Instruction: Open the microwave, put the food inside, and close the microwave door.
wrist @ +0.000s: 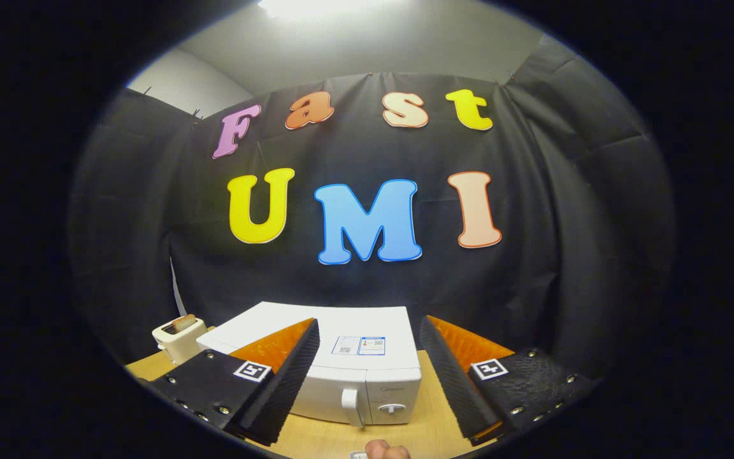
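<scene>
Tool [367, 373] hangs released, its two fingers spread wide with nothing between them, raised above the pale wooden table [431, 427] in the lower middle of the frame. Beyond the fingers stands the white box-shaped microwave [341, 357], door shut, its upright handle [351, 407] beside a round dial [390, 408]. Lower left stands a cream toaster [179, 338]. A small tan food item [387, 451] lies at the bottom. A shut door fits either end of the job, so I name no move
</scene>
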The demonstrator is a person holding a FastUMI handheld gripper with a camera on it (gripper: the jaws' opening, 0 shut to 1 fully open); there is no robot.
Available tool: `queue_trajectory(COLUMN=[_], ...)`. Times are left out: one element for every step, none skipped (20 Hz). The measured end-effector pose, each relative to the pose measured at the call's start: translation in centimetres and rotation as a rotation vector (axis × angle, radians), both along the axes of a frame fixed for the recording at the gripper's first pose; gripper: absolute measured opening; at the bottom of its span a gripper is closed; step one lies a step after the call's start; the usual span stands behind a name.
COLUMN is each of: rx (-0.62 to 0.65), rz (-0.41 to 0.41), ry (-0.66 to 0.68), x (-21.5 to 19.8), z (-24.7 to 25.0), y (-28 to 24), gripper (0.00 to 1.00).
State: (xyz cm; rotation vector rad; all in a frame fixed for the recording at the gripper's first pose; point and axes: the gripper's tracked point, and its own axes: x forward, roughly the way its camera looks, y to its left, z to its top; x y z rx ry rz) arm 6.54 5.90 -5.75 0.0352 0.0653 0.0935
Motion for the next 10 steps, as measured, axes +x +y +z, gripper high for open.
queue_trajectory(rx=[0.008, 0.016, 0.026, 0.032, 0.030, 0.027, 0.021, 0.013, 0.009, 0.009], rz=[-0.023, -0.039, -0.056, -0.066, -0.076, -0.080, -0.089, -0.097, -0.101, -0.105], ry=[-0.004, -0.009, -0.011, -0.017, -0.019, -0.028, -0.034, -0.039, -0.042, -0.044], x=[-0.4, -0.9, -1.4, -2.1, -2.5, -2.9, -3.1, -3.3, -3.5, -3.6], z=[1.4, 2.8, 3.9, 4.8, 5.6, 6.3, 6.8, 7.3, 7.6, 7.7], y=[-0.9, -1.5, -2.1, -2.5, -2.9, -3.4, -3.9, -4.3, -4.6, -4.9], gripper=[0.96, 0.96, 0.97, 0.97, 0.97, 0.97, 0.97, 0.97, 0.97, 0.97])
